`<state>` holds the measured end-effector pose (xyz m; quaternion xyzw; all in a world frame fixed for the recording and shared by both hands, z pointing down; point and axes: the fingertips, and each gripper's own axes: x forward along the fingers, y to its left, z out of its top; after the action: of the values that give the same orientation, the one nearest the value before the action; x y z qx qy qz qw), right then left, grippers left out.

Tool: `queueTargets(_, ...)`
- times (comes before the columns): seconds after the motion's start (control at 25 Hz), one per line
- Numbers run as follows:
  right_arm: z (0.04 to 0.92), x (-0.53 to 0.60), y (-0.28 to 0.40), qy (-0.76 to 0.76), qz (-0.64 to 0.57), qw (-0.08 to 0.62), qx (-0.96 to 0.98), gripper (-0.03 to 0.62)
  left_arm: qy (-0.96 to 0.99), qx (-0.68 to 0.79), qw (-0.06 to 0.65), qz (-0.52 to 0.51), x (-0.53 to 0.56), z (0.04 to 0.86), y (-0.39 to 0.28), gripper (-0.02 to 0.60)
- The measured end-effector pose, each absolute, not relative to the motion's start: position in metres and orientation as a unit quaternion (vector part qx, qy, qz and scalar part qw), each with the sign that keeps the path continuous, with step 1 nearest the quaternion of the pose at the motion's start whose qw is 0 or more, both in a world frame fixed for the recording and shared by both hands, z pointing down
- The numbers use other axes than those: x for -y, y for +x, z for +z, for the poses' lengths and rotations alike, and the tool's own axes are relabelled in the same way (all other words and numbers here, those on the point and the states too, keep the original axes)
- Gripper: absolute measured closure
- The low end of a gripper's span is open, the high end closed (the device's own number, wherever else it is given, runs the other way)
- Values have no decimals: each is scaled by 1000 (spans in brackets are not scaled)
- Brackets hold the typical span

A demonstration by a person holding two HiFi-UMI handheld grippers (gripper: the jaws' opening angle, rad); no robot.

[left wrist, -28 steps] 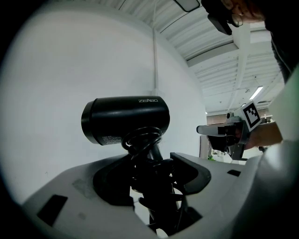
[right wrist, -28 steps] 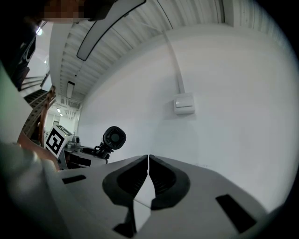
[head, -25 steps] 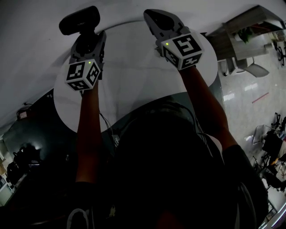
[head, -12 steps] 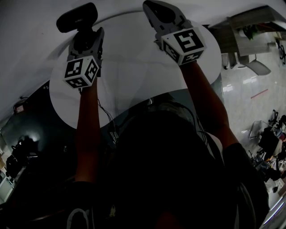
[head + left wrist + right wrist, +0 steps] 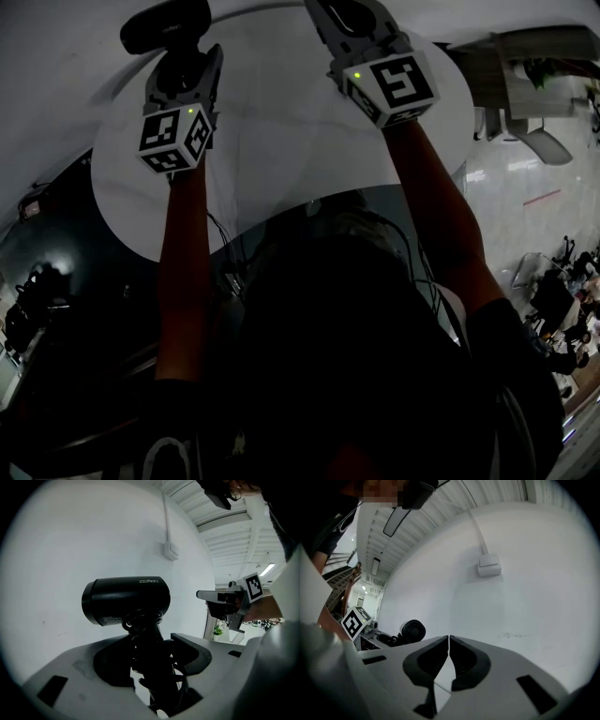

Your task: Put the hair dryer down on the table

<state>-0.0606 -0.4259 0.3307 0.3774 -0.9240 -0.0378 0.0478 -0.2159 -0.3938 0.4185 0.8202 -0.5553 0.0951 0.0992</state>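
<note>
Left gripper [image 5: 152, 660] clamped on hair dryer [image 5: 126, 601] handle above table [image 5: 281, 159]; likely rigid, top-heavy, slick; right gripper [image 5: 448, 656] jaws together, empty

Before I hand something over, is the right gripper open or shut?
Shut: in its own view the right gripper has its jaws together, with nothing between them.

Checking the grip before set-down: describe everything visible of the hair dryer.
The hair dryer is black, matte plastic by its look: a short barrel with white lettering, lying crosswise above a handle wrapped in its coiled cord. The left gripper is shut on that handle, holding it before the wall at the far edge of the table.
</note>
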Motion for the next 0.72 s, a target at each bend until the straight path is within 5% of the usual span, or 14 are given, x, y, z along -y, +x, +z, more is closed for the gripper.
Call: queueTargets(0.72, 401, 460, -72, 357, -25, 61, 932, 583, 799, 574, 134, 122, 416, 496, -219, 342)
